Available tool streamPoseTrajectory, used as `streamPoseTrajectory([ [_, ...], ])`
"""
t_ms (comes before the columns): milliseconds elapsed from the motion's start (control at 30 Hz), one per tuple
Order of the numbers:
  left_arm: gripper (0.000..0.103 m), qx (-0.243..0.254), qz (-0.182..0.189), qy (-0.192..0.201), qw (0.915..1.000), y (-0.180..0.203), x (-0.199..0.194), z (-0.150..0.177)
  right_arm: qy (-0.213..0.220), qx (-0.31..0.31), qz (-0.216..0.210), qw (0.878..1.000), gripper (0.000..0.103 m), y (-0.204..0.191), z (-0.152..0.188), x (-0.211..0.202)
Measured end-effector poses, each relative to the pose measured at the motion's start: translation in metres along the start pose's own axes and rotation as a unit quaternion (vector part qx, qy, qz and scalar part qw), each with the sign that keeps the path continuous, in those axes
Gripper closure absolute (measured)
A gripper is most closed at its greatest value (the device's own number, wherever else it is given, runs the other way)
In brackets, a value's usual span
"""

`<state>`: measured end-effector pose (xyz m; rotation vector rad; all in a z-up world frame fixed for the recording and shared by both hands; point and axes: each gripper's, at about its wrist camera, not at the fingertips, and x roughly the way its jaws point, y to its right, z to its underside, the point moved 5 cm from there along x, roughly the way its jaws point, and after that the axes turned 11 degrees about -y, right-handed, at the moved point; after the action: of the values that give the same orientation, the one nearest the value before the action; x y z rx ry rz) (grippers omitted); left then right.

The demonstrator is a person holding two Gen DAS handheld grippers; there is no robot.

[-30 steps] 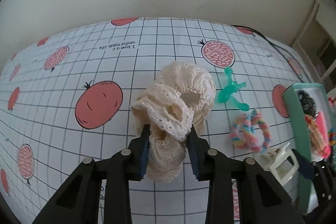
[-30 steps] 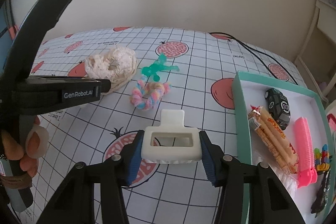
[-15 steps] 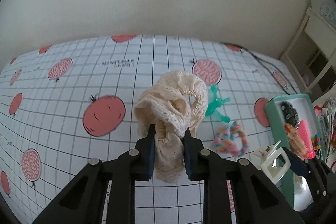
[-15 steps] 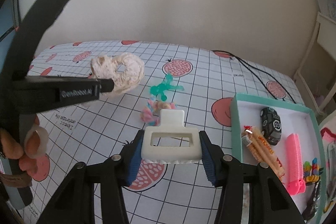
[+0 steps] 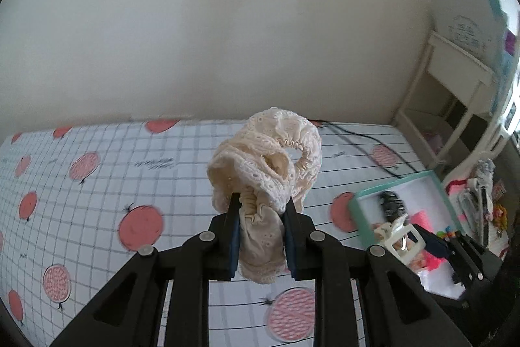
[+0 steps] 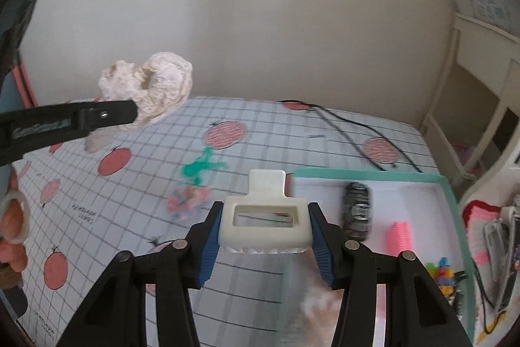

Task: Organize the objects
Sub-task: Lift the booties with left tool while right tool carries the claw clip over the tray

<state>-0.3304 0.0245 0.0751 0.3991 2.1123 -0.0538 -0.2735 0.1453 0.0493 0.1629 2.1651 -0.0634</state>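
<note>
My left gripper [image 5: 261,218] is shut on a cream lace scrunchie [image 5: 269,158], held up in the air above the tablecloth. The same scrunchie [image 6: 152,88] shows at the upper left of the right wrist view, pinched by the left gripper [image 6: 131,113]. My right gripper [image 6: 264,228] is shut on a white hair claw clip [image 6: 265,217], held near the left rim of the teal tray [image 6: 450,191]. In the left wrist view the claw clip [image 5: 401,238] hangs over the teal tray [image 5: 356,210].
In the tray lie a black toy car [image 6: 357,205], a pink comb [image 6: 399,238] and small colourful bits [image 6: 442,273]. A green clip [image 6: 200,168] and a pastel scrunchie [image 6: 188,200] lie on the grid tablecloth [image 6: 260,139]. A black cable [image 6: 351,126] runs behind; white shelving [image 6: 481,106] stands right.
Both grippers have risen and swung right toward the tray. The lace scrunchie has left the table and hangs high; the claw clip has come close to the tray's edge.
</note>
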Motion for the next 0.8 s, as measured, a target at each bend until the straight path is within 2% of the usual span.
streamPoseTrajectory([
  [233,0.08,0.04,0.02,-0.004,0.999,0.052,0.009,-0.006,0.007,0.053,0.021,0.998,0.05,0.064,0.003,-0.007],
  [500,0.08,0.073,0.041,-0.03,0.996,0.109,0.033,-0.004,-0.004,0.108,0.042,0.993,0.05,0.129,0.02,-0.006],
  [800,0.079,0.103,0.071,-0.066,0.9899,0.163,0.063,0.006,-0.017,0.143,0.054,0.988,0.05,0.17,0.041,-0.003],
])
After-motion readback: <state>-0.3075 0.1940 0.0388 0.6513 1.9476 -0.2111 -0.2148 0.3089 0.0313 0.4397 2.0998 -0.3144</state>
